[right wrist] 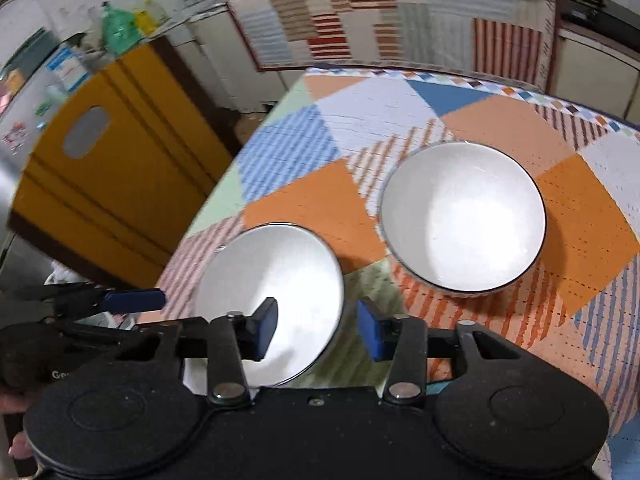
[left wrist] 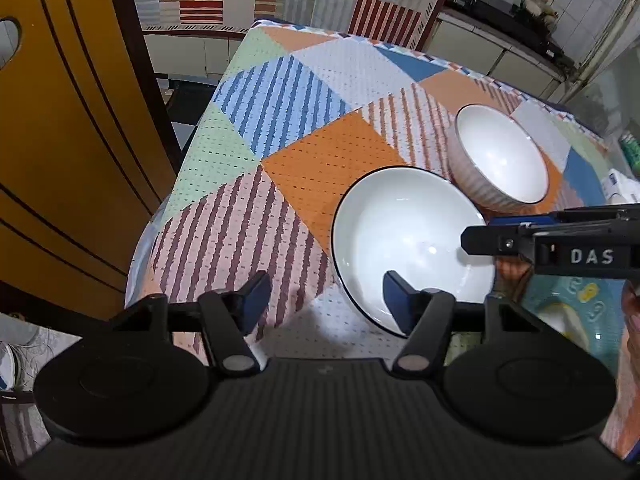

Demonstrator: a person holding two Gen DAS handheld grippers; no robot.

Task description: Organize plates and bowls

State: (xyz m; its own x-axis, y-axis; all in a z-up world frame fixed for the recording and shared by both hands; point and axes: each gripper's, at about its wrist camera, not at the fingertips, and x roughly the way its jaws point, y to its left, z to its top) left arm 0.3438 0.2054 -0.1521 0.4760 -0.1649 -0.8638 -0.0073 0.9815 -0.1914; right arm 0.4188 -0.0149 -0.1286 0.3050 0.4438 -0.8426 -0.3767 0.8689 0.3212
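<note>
A shallow white bowl with a dark rim (left wrist: 404,240) (right wrist: 276,292) sits near the front of the table. A deeper white bowl with a ribbed outside (left wrist: 500,156) (right wrist: 464,216) stands just behind it to the right. My left gripper (left wrist: 326,300) is open, its right finger over the shallow bowl's near rim. My right gripper (right wrist: 316,328) is open and straddles the shallow bowl's right rim; it also shows in the left wrist view (left wrist: 480,236) over that bowl. The left gripper's blue finger (right wrist: 136,300) shows at the left of the right wrist view.
The table (left wrist: 280,100) has a patchwork cloth with stripes and coloured patches. A yellow chair back (left wrist: 60,140) stands close at the table's left edge. A teal patterned dish (left wrist: 568,312) lies at the right front. Cabinets and a hanging cloth are behind.
</note>
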